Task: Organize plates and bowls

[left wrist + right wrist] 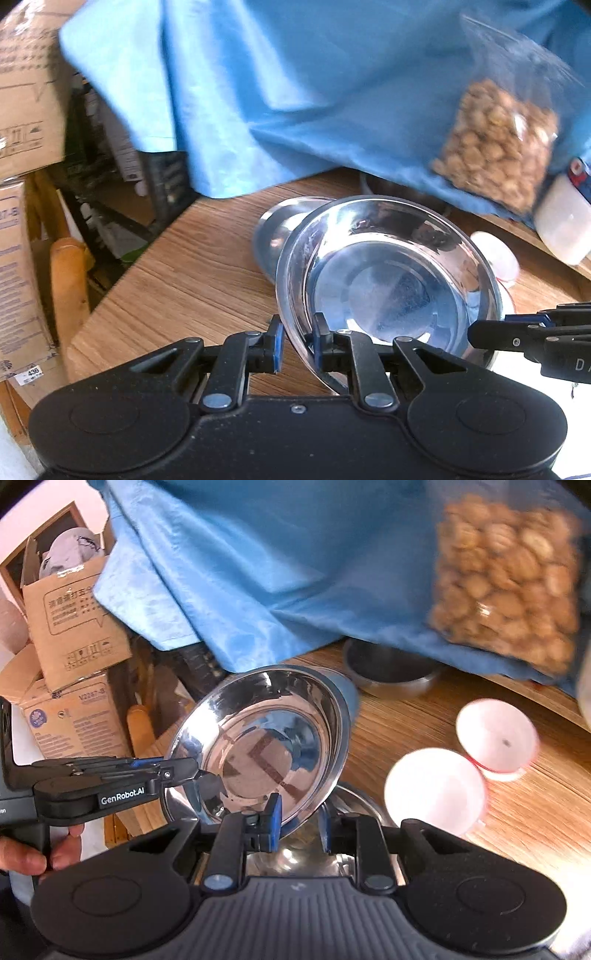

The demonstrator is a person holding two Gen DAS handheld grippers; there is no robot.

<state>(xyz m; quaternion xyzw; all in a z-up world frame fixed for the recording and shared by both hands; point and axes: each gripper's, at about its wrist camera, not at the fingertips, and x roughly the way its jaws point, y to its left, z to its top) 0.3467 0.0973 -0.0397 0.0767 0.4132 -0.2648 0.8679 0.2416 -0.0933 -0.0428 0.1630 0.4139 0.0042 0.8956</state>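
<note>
At far left, cardboard boxes (26,110) are stacked beside the wooden table (192,266). The left gripper (298,341) has its jaws narrow, pinching the near rim of a tilted steel bowl (388,280), which is lifted above the table's left part. The right gripper (298,821) grips the same bowl's rim on the opposite side, jaws narrow too. Another steel bowl (280,225) sits just behind on the table. A blue cloth (295,92) hangs beyond. Further right stand two white cups (436,786), with a bag of nuts (506,583) behind.
</note>
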